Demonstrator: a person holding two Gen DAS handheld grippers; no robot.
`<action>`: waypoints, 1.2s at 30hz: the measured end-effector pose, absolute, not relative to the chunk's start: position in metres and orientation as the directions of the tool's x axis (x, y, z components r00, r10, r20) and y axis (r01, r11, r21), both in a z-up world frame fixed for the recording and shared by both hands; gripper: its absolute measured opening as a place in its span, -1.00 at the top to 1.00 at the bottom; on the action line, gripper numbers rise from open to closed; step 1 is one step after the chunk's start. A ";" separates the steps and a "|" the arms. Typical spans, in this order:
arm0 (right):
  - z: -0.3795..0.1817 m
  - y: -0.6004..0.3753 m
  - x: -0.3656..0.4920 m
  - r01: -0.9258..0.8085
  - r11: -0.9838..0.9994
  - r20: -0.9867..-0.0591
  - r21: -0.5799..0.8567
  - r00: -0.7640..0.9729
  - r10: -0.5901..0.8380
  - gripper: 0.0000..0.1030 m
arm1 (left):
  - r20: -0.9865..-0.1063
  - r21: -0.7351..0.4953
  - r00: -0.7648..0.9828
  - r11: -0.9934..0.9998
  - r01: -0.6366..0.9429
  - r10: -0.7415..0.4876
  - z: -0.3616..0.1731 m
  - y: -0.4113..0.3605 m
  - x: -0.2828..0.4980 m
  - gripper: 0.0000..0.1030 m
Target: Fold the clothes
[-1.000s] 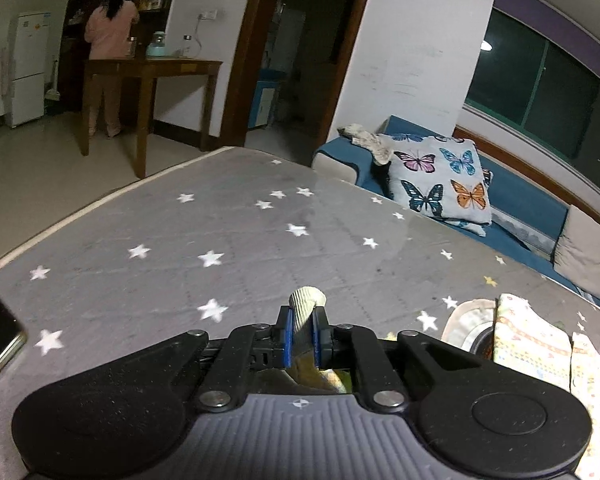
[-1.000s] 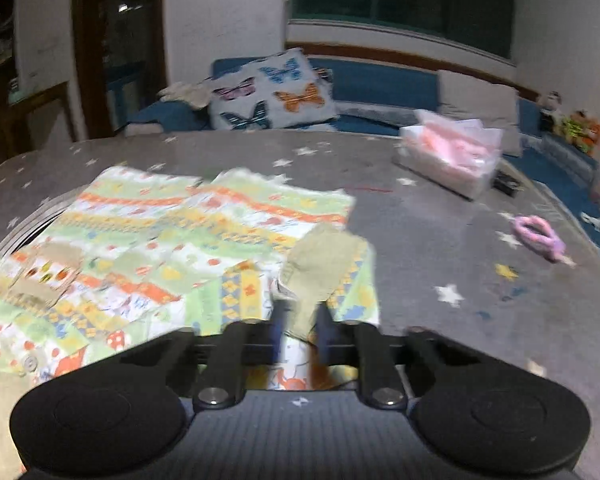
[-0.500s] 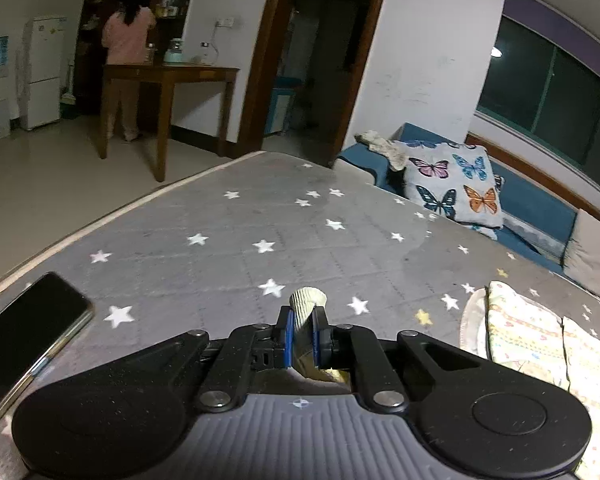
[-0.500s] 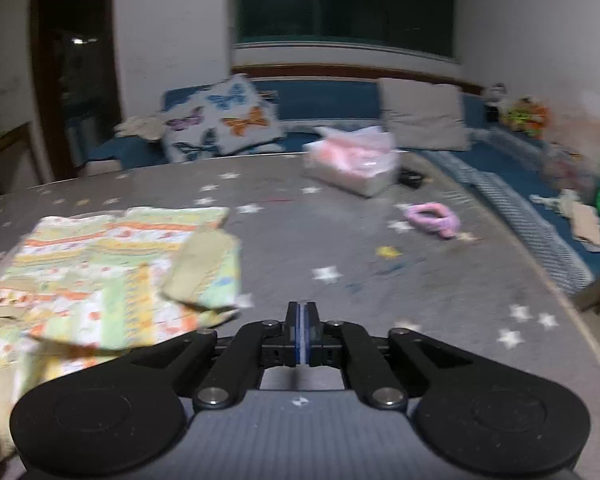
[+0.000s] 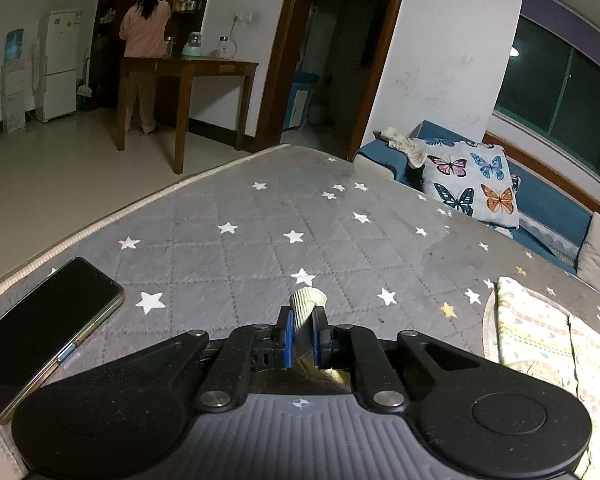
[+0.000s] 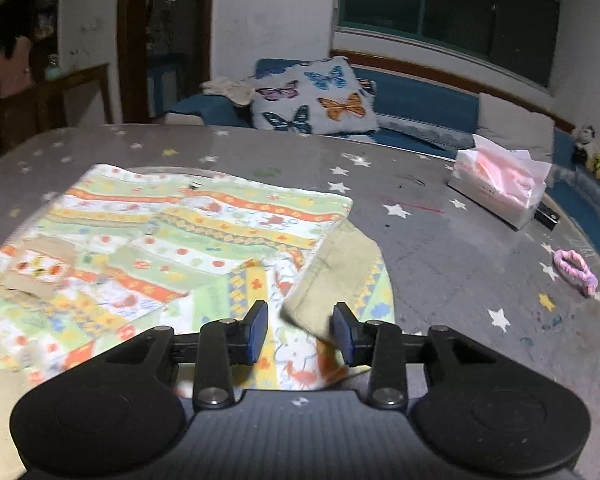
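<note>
**Right jaws reopened since half a second ago**

Patterned garment [image 6: 188, 240] lies spread on the grey star-print mattress [image 6: 440, 240]. Right gripper [image 6: 300, 330] hovers released over its beige cuff [image 6: 336, 276]. Left gripper [image 5: 302, 338] stays clenched on a ribbed cuff [image 5: 305, 304]. Phone [image 5: 40, 328] lies left.

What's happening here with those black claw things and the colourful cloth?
A person is folding a patterned garment on a grey star-print mat, using two hand-held grippers. The left gripper is shut on a ribbed cuff of the fabric. The right gripper is open, its fingers either side of a folded-over corner. A phone lies nearby.
</note>
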State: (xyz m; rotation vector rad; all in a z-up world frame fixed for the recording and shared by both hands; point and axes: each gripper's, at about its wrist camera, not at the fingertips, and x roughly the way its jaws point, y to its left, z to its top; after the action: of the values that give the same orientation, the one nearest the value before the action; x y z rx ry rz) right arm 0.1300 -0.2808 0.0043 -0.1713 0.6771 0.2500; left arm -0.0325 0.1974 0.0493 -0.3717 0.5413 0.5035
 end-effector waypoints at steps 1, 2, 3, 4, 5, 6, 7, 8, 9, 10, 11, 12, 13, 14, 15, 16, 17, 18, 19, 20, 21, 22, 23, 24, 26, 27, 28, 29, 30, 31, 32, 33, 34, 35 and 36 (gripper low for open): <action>0.003 -0.281 0.132 -0.274 0.959 -0.635 -0.076 0.754 0.165 0.48 | -0.571 -0.202 0.741 0.815 -0.544 0.353 0.049 0.198 -0.033 0.80; 0.003 -0.283 0.133 -0.258 0.964 -0.633 -0.070 0.758 0.157 0.80 | -0.572 -0.202 0.740 0.814 -0.545 0.353 0.048 0.198 -0.032 0.80; 0.004 -0.285 0.133 -0.242 0.968 -0.629 -0.063 0.763 0.149 0.89 | -0.573 -0.201 0.739 0.814 -0.546 0.354 0.048 0.199 -0.032 0.80; 0.007 -0.291 0.131 -0.220 0.974 -0.621 -0.051 0.771 0.142 0.91 | -0.575 -0.201 0.737 0.813 -0.547 0.355 0.047 0.199 -0.032 0.80; 0.011 -0.298 0.128 -0.200 0.979 -0.610 -0.042 0.781 0.133 0.92 | -0.577 -0.200 0.736 0.812 -0.549 0.355 0.047 0.199 -0.032 0.80; 0.017 -0.305 0.124 -0.181 0.982 -0.594 -0.046 0.795 0.119 0.92 | -0.578 -0.200 0.734 0.811 -0.550 0.356 0.046 0.200 -0.032 0.80; 0.022 -0.314 0.119 -0.161 0.986 -0.578 -0.049 0.809 0.104 0.92 | -0.578 -0.198 0.733 0.810 -0.551 0.358 0.045 0.200 -0.032 0.80; 0.029 -0.325 0.115 -0.137 0.989 -0.565 -0.050 0.821 0.085 0.93 | -0.578 -0.197 0.733 0.810 -0.552 0.359 0.044 0.199 -0.031 0.80; 0.036 -0.336 0.110 -0.112 0.992 -0.551 -0.051 0.832 0.065 0.93 | -0.578 -0.195 0.732 0.810 -0.553 0.360 0.044 0.199 -0.031 0.80; 0.042 -0.346 0.105 -0.088 0.995 -0.539 -0.051 0.841 0.047 0.93 | -0.577 -0.193 0.732 0.811 -0.552 0.361 0.044 0.199 -0.031 0.80; 0.047 -0.356 0.101 -0.067 0.997 -0.532 -0.049 0.846 0.030 0.93 | -0.577 -0.192 0.732 0.811 -0.552 0.362 0.044 0.199 -0.030 0.80; 0.053 -0.369 0.096 -0.038 0.998 -0.526 -0.047 0.850 0.007 0.93 | -0.577 -0.190 0.732 0.812 -0.552 0.363 0.043 0.199 -0.030 0.80; 0.058 -0.383 0.089 -0.004 0.999 -0.521 -0.049 0.854 -0.022 0.93 | -0.577 -0.187 0.731 0.812 -0.553 0.364 0.043 0.199 -0.030 0.80; 0.062 -0.394 0.083 0.025 0.998 -0.515 -0.057 0.856 -0.050 0.93 | -0.578 -0.185 0.730 0.812 -0.553 0.365 0.042 0.199 -0.030 0.80; 0.064 -0.405 0.078 0.052 0.997 -0.511 -0.064 0.856 -0.077 0.93 | -0.579 -0.184 0.729 0.813 -0.553 0.365 0.042 0.199 -0.030 0.80; 0.066 -0.414 0.073 0.074 0.995 -0.512 -0.066 0.854 -0.098 0.93 | -0.580 -0.182 0.728 0.813 -0.553 0.366 0.041 0.199 -0.030 0.80; 0.067 -0.424 0.068 0.099 0.993 -0.512 -0.069 0.850 -0.121 0.93 | -0.581 -0.181 0.727 0.813 -0.554 0.366 0.041 0.199 -0.030 0.80; 0.067 -0.435 0.062 0.130 0.989 -0.513 -0.074 0.846 -0.149 0.93 | -0.582 -0.179 0.726 0.813 -0.554 0.366 0.040 0.199 -0.030 0.80; 0.066 -0.442 0.057 0.150 0.986 -0.517 -0.077 0.839 -0.168 0.93 | -0.584 -0.177 0.725 0.813 -0.554 0.366 0.040 0.199 -0.030 0.80; 0.063 -0.453 0.053 0.175 0.982 -0.531 -0.073 0.826 -0.187 0.93 | -0.585 -0.172 0.723 0.815 -0.553 0.367 0.039 0.199 -0.029 0.80; 0.057 -0.459 0.051 0.188 0.980 -0.549 -0.071 0.813 -0.196 0.93 | -0.587 -0.167 0.721 0.817 -0.552 0.368 0.039 0.199 -0.029 0.80; 0.050 -0.465 0.048 0.202 0.977 -0.566 -0.068 0.799 -0.204 0.93 | -0.588 -0.161 0.720 0.819 -0.551 0.369 0.039 0.198 -0.028 0.80; 0.044 -0.471 0.046 0.215 0.974 -0.583 -0.066 0.784 -0.213 0.93 | -0.590 -0.155 0.718 0.821 -0.550 0.370 0.038 0.198 -0.027 0.80; 0.037 -0.477 0.045 0.227 0.972 -0.600 -0.065 0.770 -0.220 0.93 | -0.591 -0.149 0.716 0.822 -0.549 0.371 0.038 0.197 -0.027 0.80; 0.022 -0.484 0.047 0.246 0.967 -0.630 -0.063 0.742 -0.229 0.93 | -0.594 -0.137 0.713 0.826 -0.547 0.373 0.037 0.197 -0.025 0.80; 0.015 -0.487 0.049 0.255 0.965 -0.643 -0.061 0.730 -0.233 0.92 | -0.595 -0.131 0.711 0.828 -0.545 0.374 0.037 0.196 -0.025 0.79; 0.011 -0.488 0.049 0.265 0.963 -0.650 -0.053 0.722 -0.235 0.91 | -0.598 -0.127 0.709 0.830 -0.544 0.373 0.037 0.196 -0.025 0.79; 0.007 -0.490 0.049 0.276 0.960 -0.658 -0.046 0.715 -0.237 0.89 | -0.599 -0.123 0.710 0.834 -0.539 0.370 0.037 0.197 -0.025 0.78; 0.003 -0.492 0.049 0.286 0.957 -0.663 -0.040 0.709 -0.240 0.83 | -0.601 -0.119 0.707 0.833 -0.540 0.372 0.037 0.198 -0.025 0.72; 0.003 -0.493 0.049 0.295 0.954 -0.660 -0.042 0.709 -0.249 0.79 | -0.603 -0.116 0.703 0.831 -0.544 0.376 0.037 0.199 -0.025 0.67; 0.004 -0.493 0.049 0.302 0.952 -0.660 -0.047 0.706 -0.257 0.77 | -0.605 -0.112 0.700 0.829 -0.547 0.380 0.037 0.201 -0.025 0.64; 0.007 -0.493 0.049 0.304 0.952 -0.661 -0.047 0.705 -0.258 0.76 | -0.608 -0.112 0.695 0.825 -0.554 0.384 0.036 0.202 -0.026 0.58; 0.009 -0.492 0.049 0.298 0.953 -0.658 -0.049 0.708 -0.256 0.76 | -0.610 -0.109 0.689 0.820 -0.563 0.392 0.036 0.204 -0.026 0.54; 0.011 -0.491 0.048 0.293 0.955 -0.656 -0.051 0.711 -0.254 0.76 | -0.610 -0.104 0.683 0.814 -0.571 0.401 0.035 0.205 -0.026 0.54; 0.014 -0.489 0.047 0.286 0.957 -0.652 -0.053 0.716 -0.250 0.70 | -0.611 -0.101 0.678 0.810 -0.578 0.408 0.035 0.206 -0.027 0.52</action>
State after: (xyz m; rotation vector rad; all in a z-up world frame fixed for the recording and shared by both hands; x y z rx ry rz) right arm 0.0473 -0.4894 0.0137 0.0531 0.7142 -0.2965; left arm -0.0270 0.2063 0.0352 -0.2981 0.6081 0.5628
